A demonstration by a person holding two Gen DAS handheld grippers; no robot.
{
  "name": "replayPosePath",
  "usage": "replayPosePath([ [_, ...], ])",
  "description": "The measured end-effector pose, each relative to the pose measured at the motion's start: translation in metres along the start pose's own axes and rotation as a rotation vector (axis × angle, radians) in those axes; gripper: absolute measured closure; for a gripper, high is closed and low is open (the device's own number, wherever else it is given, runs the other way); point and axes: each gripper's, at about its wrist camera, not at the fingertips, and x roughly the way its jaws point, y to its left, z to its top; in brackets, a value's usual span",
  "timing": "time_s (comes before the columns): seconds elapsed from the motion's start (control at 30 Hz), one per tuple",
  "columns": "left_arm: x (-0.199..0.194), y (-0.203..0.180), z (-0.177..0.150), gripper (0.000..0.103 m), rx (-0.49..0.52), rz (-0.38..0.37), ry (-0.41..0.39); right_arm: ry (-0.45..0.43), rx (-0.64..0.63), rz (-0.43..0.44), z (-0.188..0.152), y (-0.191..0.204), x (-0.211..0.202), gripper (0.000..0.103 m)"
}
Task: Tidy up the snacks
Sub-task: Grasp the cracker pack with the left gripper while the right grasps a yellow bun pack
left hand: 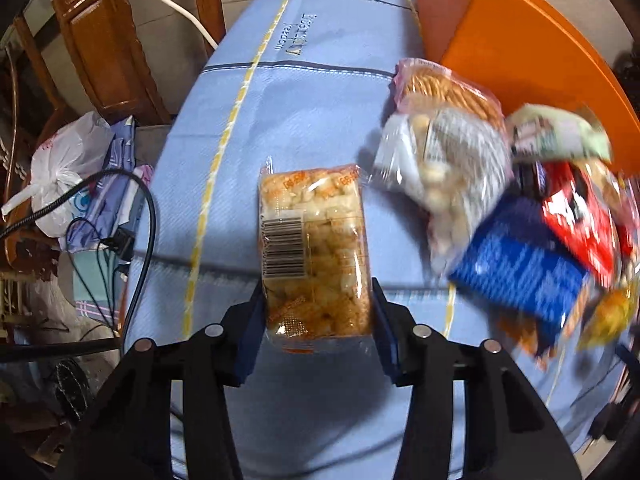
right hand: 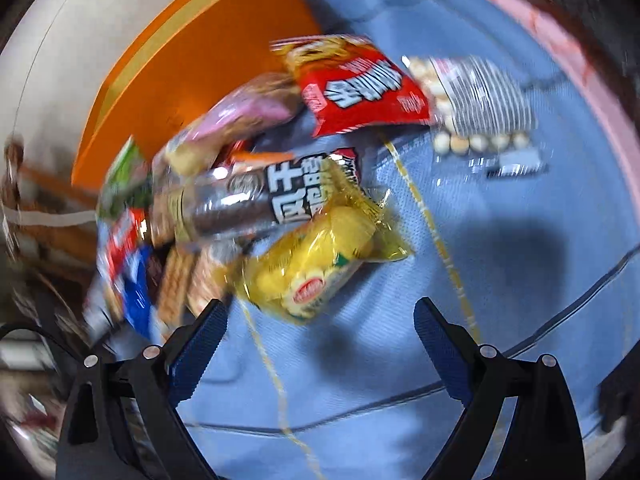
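Note:
A clear pack of puffed rice cakes [left hand: 316,220] with a barcode lies lengthwise on the blue cloth [left hand: 312,100]. My left gripper [left hand: 316,292] has its blue pads pressed against both long sides of the pack's near end. To the right lies a blurred pile: a clear bag of round snacks [left hand: 448,184], a blue pack [left hand: 520,272] and a red pack [left hand: 580,220]. My right gripper [right hand: 320,304] stands open over the cloth with nothing between its fingers. Just ahead of it is a yellow pack [right hand: 320,256], then a silver-black pack [right hand: 256,196] and a red pack [right hand: 360,88].
An orange box [left hand: 520,32] stands behind the pile at the cloth's far right. A wooden chair [left hand: 100,40], a white plastic bag [left hand: 68,168] and a black cable [left hand: 148,208] are off the table's left edge. A clear bag of round balls [right hand: 480,100] lies apart.

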Motion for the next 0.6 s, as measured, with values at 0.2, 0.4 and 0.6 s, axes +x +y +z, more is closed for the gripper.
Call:
replayPosePath([
  [0.2, -0.013, 0.008, -0.016, 0.056, -0.018, -0.011, -0.008, 0.06, 0.211, 0.057, 0.007, -0.015, 0.02, 0.008],
  [0.4, -0.018, 0.001, -0.018, 0.056, 0.0, -0.023, -0.017, 0.031, 0.161, 0.012, 0.015, 0.002, 0.037, 0.035],
  [0.6, -0.015, 0.0, -0.019, 0.056, 0.008, -0.033, -0.008, -0.003, -0.021, -0.009, 0.011, 0.029, 0.026, 0.062],
])
